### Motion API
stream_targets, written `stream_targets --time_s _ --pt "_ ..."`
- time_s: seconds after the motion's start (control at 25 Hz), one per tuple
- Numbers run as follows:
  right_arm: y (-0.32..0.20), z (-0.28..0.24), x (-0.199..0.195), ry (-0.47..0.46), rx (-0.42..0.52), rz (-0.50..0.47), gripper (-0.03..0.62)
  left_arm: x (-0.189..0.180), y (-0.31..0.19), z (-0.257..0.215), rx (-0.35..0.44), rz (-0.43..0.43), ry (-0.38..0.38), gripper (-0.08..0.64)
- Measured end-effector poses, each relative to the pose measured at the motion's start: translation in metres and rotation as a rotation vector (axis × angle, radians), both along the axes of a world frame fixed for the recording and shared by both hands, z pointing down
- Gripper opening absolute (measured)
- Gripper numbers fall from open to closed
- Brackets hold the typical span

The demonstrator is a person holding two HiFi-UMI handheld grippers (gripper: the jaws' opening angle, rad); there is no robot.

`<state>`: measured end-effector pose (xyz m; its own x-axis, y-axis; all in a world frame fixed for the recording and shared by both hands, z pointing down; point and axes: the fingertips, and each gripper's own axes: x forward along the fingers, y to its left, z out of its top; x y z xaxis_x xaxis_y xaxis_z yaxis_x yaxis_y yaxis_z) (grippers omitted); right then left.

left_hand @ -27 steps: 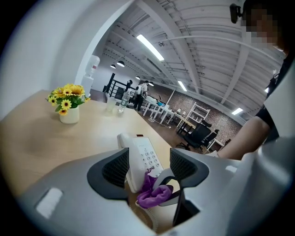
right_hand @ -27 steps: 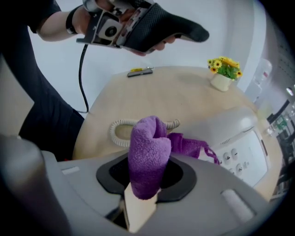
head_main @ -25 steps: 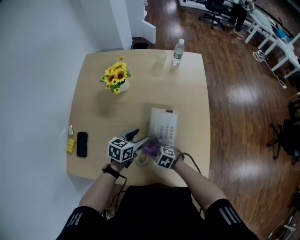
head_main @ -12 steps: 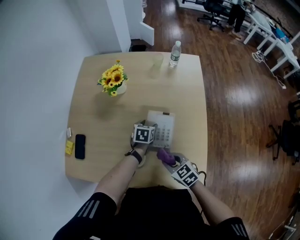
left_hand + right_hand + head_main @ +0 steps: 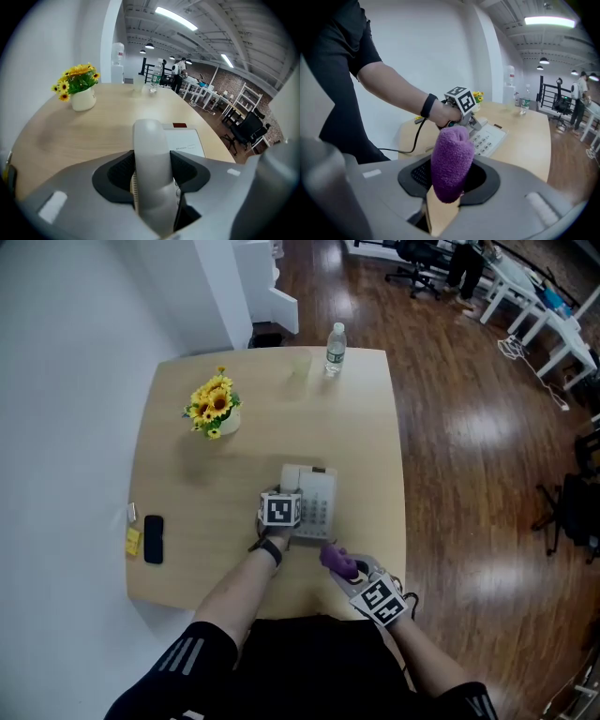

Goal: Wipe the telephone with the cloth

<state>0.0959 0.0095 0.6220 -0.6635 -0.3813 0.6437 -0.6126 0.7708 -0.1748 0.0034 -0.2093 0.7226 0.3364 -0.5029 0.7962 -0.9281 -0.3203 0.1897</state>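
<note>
A light grey telephone (image 5: 319,502) lies on the wooden table (image 5: 356,427), near its front. My left gripper (image 5: 287,495) is over the phone's left side. In the left gripper view its jaws are shut on the handset (image 5: 151,159), with the phone's base (image 5: 185,142) beyond it. My right gripper (image 5: 349,572) is nearer the front edge, to the right of the phone, and is shut on a rolled purple cloth (image 5: 337,561). The right gripper view shows the cloth (image 5: 451,161) sticking up from the jaws, apart from the telephone (image 5: 488,138).
Sunflowers in a white pot (image 5: 213,406) stand at the back left and a water bottle (image 5: 334,348) at the far edge. A black mobile phone (image 5: 153,539) and a yellow item (image 5: 132,541) lie at the left edge. Wooden floor with office chairs is on the right.
Both grippers were together at the cloth by the front edge. The left one has moved forward and shut on the handset. The right one has drawn back to the right with the cloth.
</note>
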Motion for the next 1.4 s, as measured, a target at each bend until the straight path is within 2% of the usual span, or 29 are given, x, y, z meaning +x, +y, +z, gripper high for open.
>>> stream_targets --time_s 0.12,0.24,0.52,0.6,0.68,0.84,0.96,1.08,1.2,1.32,1.4 --pt "-0.006 -0.007 0.004 -0.008 0.019 0.009 0.129 -0.002 0.002 -0.003 -0.03 0.001 0.08 0.222" --pt "-0.015 -0.015 0.006 -0.009 0.046 0.017 0.129 -0.004 0.007 -0.019 -0.017 0.028 0.187 0.221" --pt "-0.045 -0.045 0.0 -0.039 0.127 0.048 0.13 -0.009 0.033 -0.116 0.107 0.136 0.646 0.219" --pt "-0.059 -0.065 -0.007 -0.049 0.172 0.035 0.129 -0.015 0.045 -0.146 0.133 0.166 0.736 0.219" --pt "-0.074 -0.093 -0.018 -0.043 0.241 0.005 0.129 -0.022 0.057 -0.167 0.155 0.192 0.769 0.219" --pt "-0.107 -0.161 -0.057 0.017 0.438 -0.091 0.129 -0.037 0.082 -0.202 0.194 0.233 0.812 0.219" --pt "-0.123 -0.189 -0.094 0.093 0.554 -0.18 0.129 -0.044 0.1 -0.22 0.229 0.282 0.816 0.219" --pt "-0.122 -0.187 -0.125 0.172 0.576 -0.283 0.129 -0.049 0.113 -0.23 0.265 0.339 0.771 0.219" --pt "-0.111 -0.18 -0.14 0.212 0.565 -0.34 0.127 -0.06 0.12 -0.231 0.282 0.371 0.735 0.219" --pt "-0.098 -0.177 -0.147 0.196 0.553 -0.374 0.127 -0.071 0.128 -0.23 0.28 0.381 0.761 0.219" --pt "-0.086 -0.175 -0.152 0.216 0.574 -0.422 0.127 -0.074 0.13 -0.235 0.281 0.36 0.822 0.219"
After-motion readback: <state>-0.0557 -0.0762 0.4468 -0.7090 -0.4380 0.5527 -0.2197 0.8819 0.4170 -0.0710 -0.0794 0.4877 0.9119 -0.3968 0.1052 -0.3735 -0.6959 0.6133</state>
